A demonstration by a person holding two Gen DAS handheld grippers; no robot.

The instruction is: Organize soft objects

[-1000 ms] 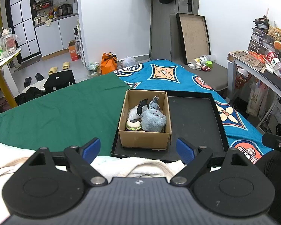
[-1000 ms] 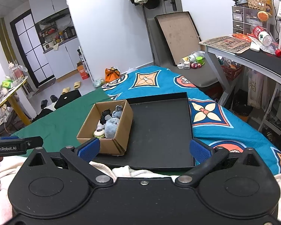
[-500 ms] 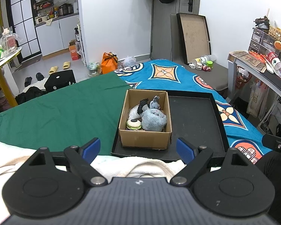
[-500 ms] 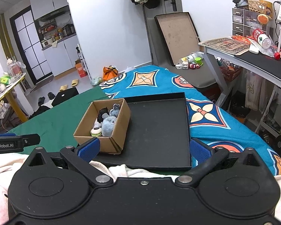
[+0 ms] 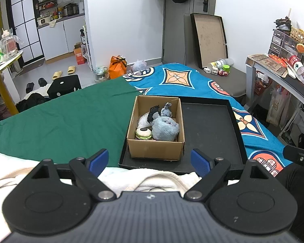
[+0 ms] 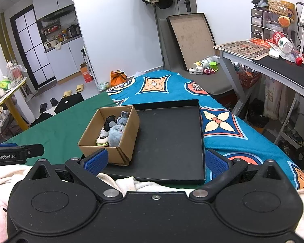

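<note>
Cardboard box (image 5: 155,148) on black tray (image 5: 210,129)

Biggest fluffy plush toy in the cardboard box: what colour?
Light blue-grey fluffy plush toy; clearest in the left wrist view.

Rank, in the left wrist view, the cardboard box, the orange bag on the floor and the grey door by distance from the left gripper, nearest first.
1. The cardboard box, just ahead of the open left gripper, at the left end of the black tray.
2. The orange bag, on the floor beyond the bed, slightly left.
3. The grey door, at the back wall, slightly right.
</note>
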